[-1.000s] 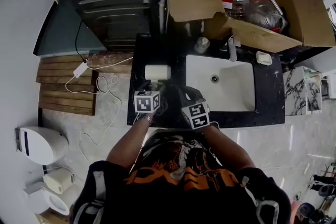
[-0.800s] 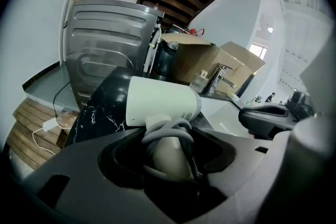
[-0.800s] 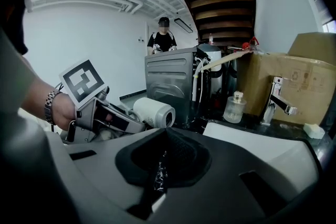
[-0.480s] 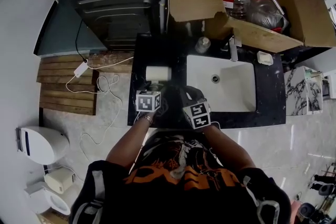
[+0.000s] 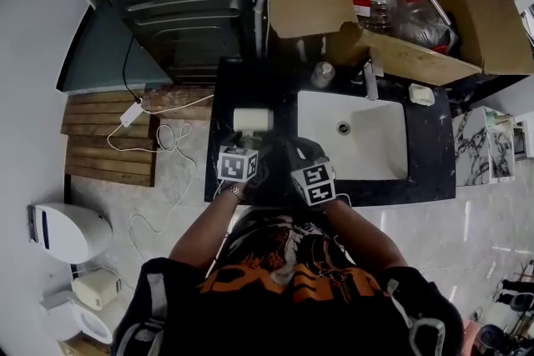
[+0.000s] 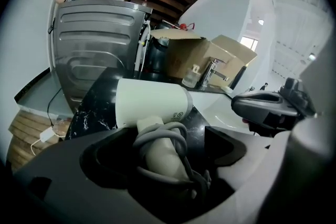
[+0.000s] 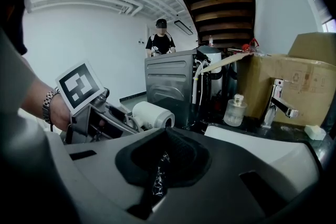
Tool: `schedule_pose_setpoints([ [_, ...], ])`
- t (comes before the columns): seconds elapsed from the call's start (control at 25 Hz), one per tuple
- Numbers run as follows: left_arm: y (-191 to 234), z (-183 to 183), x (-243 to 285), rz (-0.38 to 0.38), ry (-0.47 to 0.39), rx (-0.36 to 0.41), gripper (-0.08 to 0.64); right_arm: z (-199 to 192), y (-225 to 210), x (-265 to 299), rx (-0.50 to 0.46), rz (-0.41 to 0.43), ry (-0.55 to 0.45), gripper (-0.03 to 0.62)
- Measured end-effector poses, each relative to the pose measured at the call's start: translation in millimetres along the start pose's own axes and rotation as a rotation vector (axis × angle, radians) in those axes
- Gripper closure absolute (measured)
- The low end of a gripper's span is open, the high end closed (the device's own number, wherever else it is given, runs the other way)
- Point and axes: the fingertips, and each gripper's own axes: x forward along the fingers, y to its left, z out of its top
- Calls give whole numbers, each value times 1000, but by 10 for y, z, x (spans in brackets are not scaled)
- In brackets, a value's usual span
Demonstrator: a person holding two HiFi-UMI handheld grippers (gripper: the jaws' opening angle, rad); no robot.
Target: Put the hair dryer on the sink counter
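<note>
Head view: white hair dryer lies on the black sink counter, left end, beside the basin. Left gripper is at its near side. Right gripper is over the front edge.
Left gripper view: jaws spread, just been opening. The cord-wrapped handle sits between them, pads clear of it.
Right gripper view: jaws pressed together, nothing held.

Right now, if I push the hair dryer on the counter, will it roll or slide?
The hair dryer lies sideways on the counter. Its round barrel probably won't roll far, since the handle should stop it. Smooth shell on polished stone: it likely slides easily. The cord wound round the handle looks floppy and may slip loose.
</note>
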Motion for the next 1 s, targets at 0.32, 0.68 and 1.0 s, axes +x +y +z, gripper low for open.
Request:
schedule_pose_setpoints([
  [0.32, 335, 87, -149, 219, -49, 63, 67, 4, -17, -42, 2, 1, -9, 578],
  [0.68, 230, 412, -409, 169, -174, 90, 69, 92, -19, -102, 11, -1, -19, 578],
  [1.0, -241, 783, -639, 63, -273, 184, 74, 409, -37, -265, 15, -2, -100, 578],
])
